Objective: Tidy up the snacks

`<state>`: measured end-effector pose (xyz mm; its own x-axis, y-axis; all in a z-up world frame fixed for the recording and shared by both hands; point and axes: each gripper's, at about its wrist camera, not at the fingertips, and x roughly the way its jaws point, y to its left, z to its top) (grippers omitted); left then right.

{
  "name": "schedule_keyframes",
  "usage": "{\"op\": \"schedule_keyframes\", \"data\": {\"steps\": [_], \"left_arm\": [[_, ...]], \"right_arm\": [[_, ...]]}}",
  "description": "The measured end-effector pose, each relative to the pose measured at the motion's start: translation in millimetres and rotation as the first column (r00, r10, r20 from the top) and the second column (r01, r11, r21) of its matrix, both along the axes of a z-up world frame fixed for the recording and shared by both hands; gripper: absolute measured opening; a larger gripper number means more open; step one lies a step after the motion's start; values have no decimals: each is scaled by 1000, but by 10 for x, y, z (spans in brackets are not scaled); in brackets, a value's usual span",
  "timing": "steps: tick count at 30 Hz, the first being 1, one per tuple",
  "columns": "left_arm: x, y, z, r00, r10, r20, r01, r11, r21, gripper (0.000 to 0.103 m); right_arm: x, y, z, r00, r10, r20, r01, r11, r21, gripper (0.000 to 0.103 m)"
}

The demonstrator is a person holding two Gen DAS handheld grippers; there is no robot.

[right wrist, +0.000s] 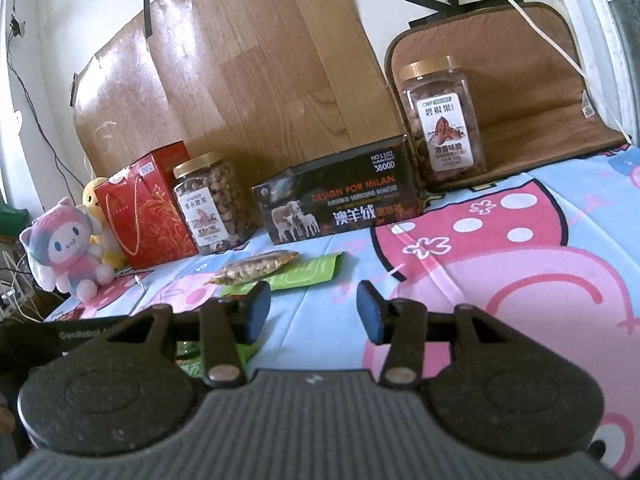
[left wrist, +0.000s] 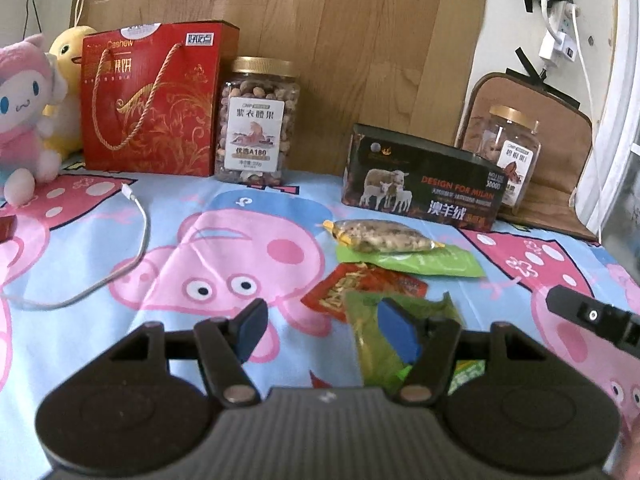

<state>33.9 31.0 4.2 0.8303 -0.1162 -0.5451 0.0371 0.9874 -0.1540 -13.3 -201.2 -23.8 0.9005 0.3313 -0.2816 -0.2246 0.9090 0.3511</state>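
Several snack packets lie on the cartoon bed sheet (left wrist: 120, 240): a clear nut packet (left wrist: 380, 236), a flat green packet (left wrist: 424, 262), a red packet (left wrist: 360, 286) and a crinkled green packet (left wrist: 368, 336). My left gripper (left wrist: 326, 330) hovers open just before them. Its right finger (left wrist: 400, 334) is over the crinkled green packet, and nothing sits between the pads. My right gripper (right wrist: 313, 312) is open above bare sheet, to the right of the nut packet (right wrist: 256, 266) and the flat green packet (right wrist: 308, 274).
Along the back stand a red gift bag (left wrist: 152, 100), a gold-lidded nut jar (left wrist: 258, 120), a dark box (left wrist: 420, 176) and a second jar (left wrist: 508, 152) on a brown mat. Plush toys (left wrist: 28, 120) sit far left. A white cable (left wrist: 132, 248) trails across the sheet.
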Motion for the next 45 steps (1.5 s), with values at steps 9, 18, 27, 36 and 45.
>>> {"op": "schedule_keyframes", "data": {"steps": [9,18,27,36,45], "left_arm": [[-97,73,18,996,-41,77,46,997,-62,68],[-78,180,14,993,-75,88,88,985,-152,71],[-88,267,3,992,-70,101,90,975,-205,75],[-110,298,5,991,-70,116,95,970,-225,75],[-125,342,6,990,-60,127,91,964,-250,75]], "right_arm": [[17,18,-4,1000,27,-10,-27,1000,4,54],[56,22,-12,999,43,-32,-42,999,10,55],[113,-22,-38,997,29,-74,-26,999,44,55],[119,-15,-43,996,22,-89,-19,999,42,56],[127,-16,-50,995,21,-102,-17,999,42,56]]}}
